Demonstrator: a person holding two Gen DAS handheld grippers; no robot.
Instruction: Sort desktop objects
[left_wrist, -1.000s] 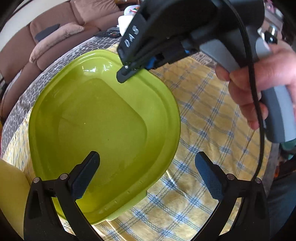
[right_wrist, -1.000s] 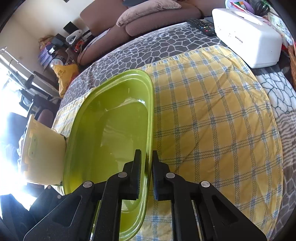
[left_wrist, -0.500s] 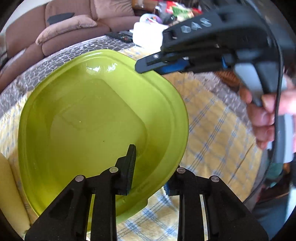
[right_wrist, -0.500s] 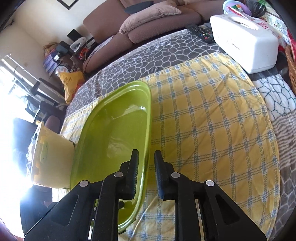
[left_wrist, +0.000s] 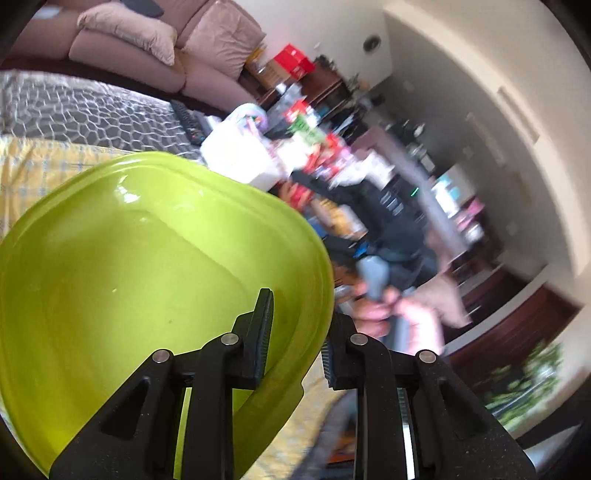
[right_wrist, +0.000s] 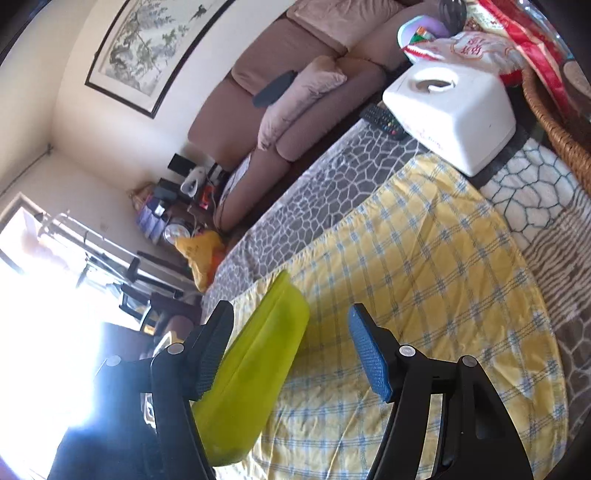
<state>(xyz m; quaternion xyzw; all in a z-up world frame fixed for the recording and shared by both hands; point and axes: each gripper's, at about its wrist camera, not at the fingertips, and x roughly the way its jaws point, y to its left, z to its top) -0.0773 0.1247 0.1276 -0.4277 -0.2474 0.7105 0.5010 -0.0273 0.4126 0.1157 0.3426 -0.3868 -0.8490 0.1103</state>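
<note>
The left tool (left_wrist: 295, 332) is clamped on the rim of the green bowl (left_wrist: 147, 266), which is tipped up above the yellow checked cloth (right_wrist: 424, 277). The right tool (right_wrist: 291, 354) has its jaws wide apart, beside the bowl.

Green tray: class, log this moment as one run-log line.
left gripper: shut on green tray rim | right gripper: open, clear of tray | tray: lifted, tilted above yellow checked cloth
</note>
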